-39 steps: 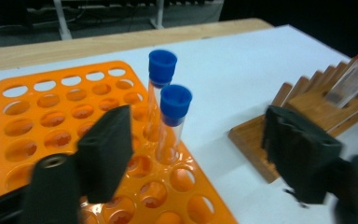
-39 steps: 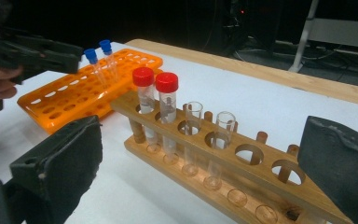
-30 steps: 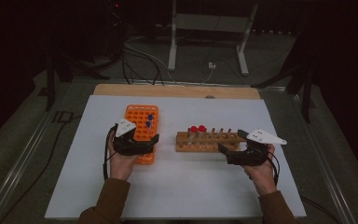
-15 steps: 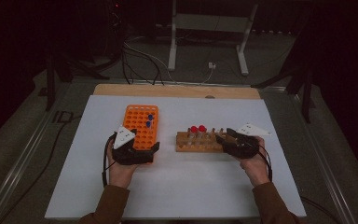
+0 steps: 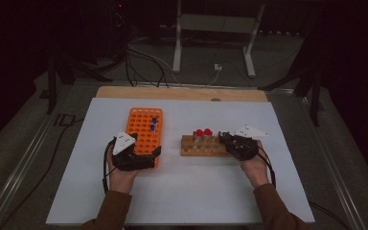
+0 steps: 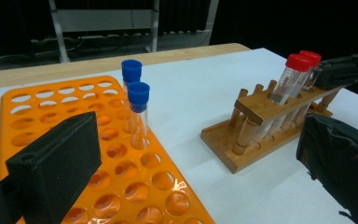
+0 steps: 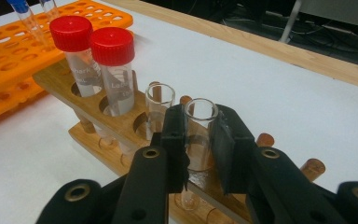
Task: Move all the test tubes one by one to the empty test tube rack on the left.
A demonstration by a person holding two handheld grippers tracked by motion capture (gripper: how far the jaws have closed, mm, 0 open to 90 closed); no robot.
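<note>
An orange tube rack holds two blue-capped tubes near its far end. To its right stands a wooden rack with two red-capped tubes and two uncapped clear tubes. My right gripper is shut on the uncapped tube nearest it, which stands upright in its hole. The other uncapped tube stands just beyond. My left gripper is open, with its jaws wide apart at the near end of the orange rack. In the high view it rests at that rack's front edge.
A white sheet covers the table, with a wooden strip along the far edge. Cables and a metal stand's legs lie on the dark floor behind. Metal rails run along the table's sides.
My right gripper has moved left to the wooden rack's right end and closed round an uncapped tube. The left gripper has shifted slightly toward the orange rack's near end.
</note>
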